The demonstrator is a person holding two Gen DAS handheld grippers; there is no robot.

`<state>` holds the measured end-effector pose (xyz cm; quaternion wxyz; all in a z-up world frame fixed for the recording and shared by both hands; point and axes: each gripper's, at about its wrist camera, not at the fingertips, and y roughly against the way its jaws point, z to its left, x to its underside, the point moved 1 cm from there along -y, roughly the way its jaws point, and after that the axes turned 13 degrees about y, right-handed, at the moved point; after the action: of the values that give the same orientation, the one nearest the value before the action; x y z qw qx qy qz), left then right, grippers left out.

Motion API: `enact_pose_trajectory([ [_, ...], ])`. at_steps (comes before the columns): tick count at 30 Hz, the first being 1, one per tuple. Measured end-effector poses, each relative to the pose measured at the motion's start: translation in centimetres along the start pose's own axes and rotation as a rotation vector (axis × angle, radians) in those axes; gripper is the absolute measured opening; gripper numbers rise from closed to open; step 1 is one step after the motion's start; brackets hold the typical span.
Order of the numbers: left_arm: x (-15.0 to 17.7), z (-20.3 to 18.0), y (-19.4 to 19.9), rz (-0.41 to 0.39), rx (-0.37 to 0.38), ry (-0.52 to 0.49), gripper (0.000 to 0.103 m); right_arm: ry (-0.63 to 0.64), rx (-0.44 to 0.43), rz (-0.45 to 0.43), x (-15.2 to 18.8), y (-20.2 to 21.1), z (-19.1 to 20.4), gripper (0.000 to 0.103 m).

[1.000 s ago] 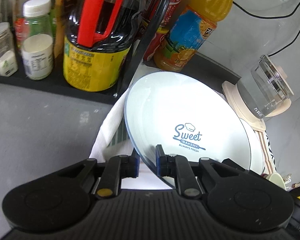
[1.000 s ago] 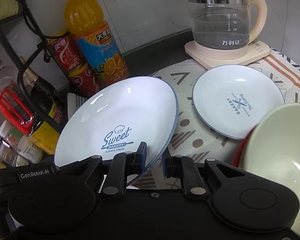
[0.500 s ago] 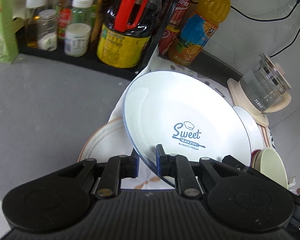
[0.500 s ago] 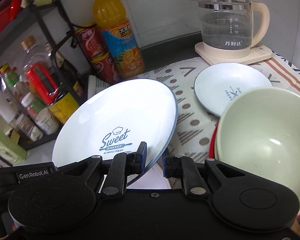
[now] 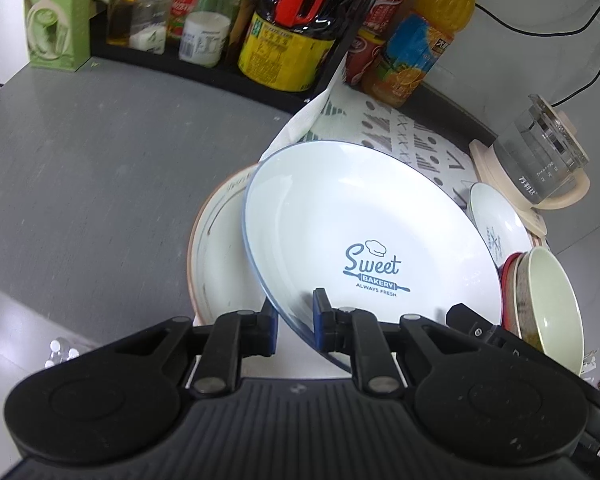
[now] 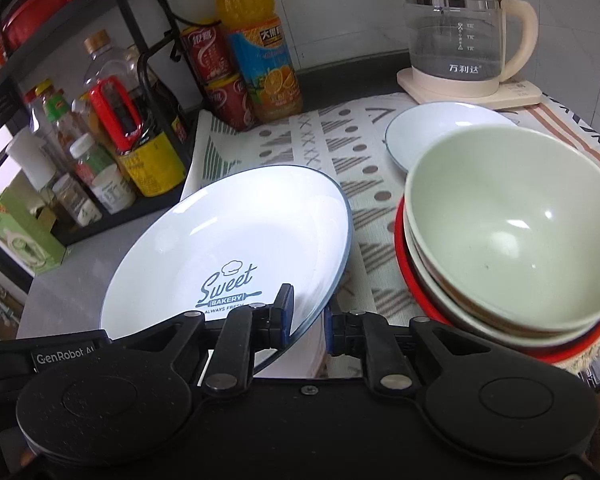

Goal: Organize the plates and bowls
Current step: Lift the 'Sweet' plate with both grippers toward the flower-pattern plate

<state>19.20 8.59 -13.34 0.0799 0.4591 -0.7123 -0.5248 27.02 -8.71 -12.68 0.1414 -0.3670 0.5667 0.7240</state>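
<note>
Both grippers hold one large white plate (image 5: 360, 220) printed "Sweet Bakery", tilted in the air. My left gripper (image 5: 296, 320) is shut on its near left rim. My right gripper (image 6: 308, 320) is shut on the near right rim of the same plate (image 6: 228, 232). Under its left side a cream plate with a brown rim (image 5: 216, 248) lies on the grey counter. To the right stands a stack of bowls, a pale green bowl (image 6: 512, 220) on top and a red dish (image 6: 404, 264) at the bottom. A small white plate (image 6: 428, 128) lies behind the stack.
A glass kettle (image 6: 460, 40) on a cream base stands at the back right on the patterned mat (image 6: 320, 148). An orange juice bottle (image 6: 260, 48) and red cans (image 6: 216, 72) stand at the back. A black rack (image 5: 204, 64) of bottles and jars lines the left.
Both grippers have carried the big plate back and leftward, away from the rack. The cream plate has come into view under it, and the bowl stack now fills the right view's right side.
</note>
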Motion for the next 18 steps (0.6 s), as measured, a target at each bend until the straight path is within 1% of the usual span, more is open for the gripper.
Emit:
enact_pose_trajectory([
  [9,1.6,0.9,0.6,0.014,-0.014,0.023,0.016,0.028,-0.003,0.01,1.4,0.9,0.1,0.015],
  [18,1.8,1.3,0.4,0.035,-0.028,0.033,0.017,0.04,-0.005,0.031,1.7,0.8,0.2,0.015],
])
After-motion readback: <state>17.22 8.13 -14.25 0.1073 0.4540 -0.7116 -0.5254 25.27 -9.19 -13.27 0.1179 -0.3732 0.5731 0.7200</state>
